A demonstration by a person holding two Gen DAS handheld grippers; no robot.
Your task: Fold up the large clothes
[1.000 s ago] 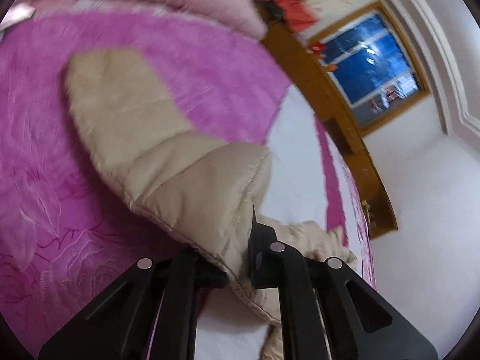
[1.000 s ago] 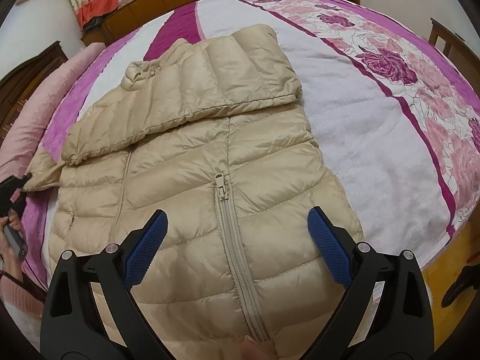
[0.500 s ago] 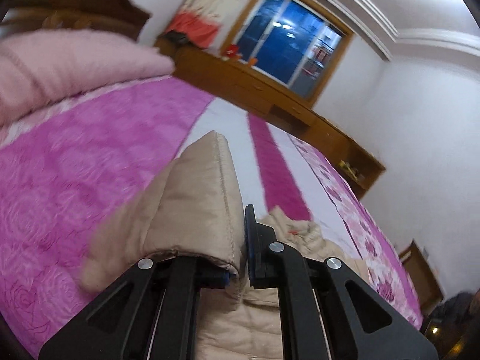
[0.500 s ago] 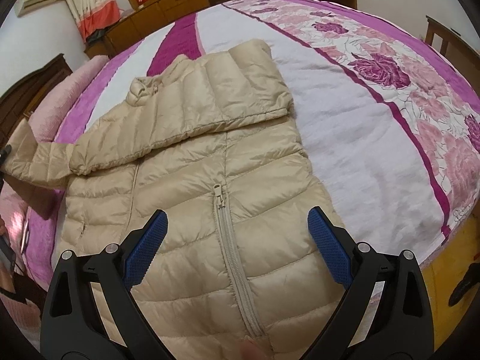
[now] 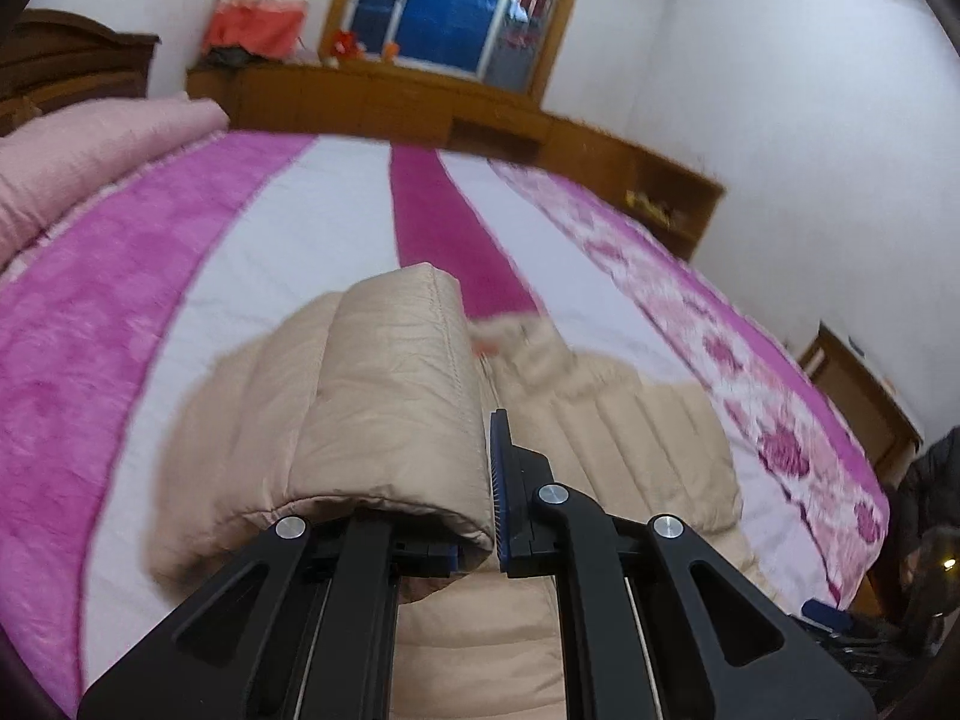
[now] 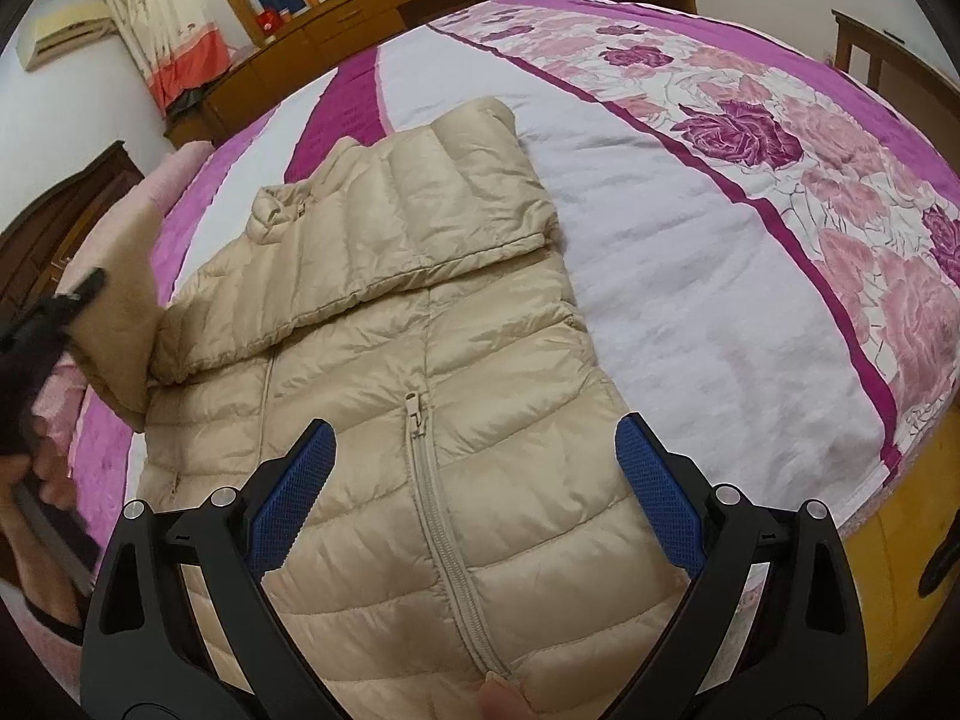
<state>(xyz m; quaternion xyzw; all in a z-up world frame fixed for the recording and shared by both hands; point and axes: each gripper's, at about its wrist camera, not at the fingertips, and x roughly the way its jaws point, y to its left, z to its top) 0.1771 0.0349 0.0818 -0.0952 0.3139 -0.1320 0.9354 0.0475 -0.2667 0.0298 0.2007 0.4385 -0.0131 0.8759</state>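
Note:
A beige quilted down jacket (image 6: pixel 390 348) lies zipped, front up, on the bed. One sleeve (image 6: pixel 420 204) is folded across its chest. My left gripper (image 5: pixel 474 480) is shut on the cuff of the other sleeve (image 5: pixel 384 396) and holds it raised above the jacket body (image 5: pixel 618 438). In the right wrist view that gripper (image 6: pixel 54 312) and the lifted sleeve (image 6: pixel 120 312) show blurred at the left edge. My right gripper (image 6: pixel 474 480) is open and empty, hovering over the jacket's lower front near the zipper (image 6: pixel 432 498).
The bed cover (image 6: pixel 690 252) has white, magenta and rose-print stripes. A pink quilt (image 5: pixel 90 150) lies at the head end. A wooden cabinet (image 5: pixel 420 102) and window stand beyond the bed. The bed's edge (image 6: pixel 888 462) is at the right.
My left gripper has lifted the sleeve off the pink cover and swung it over toward the jacket body. My right gripper stays open, almost still over the jacket.

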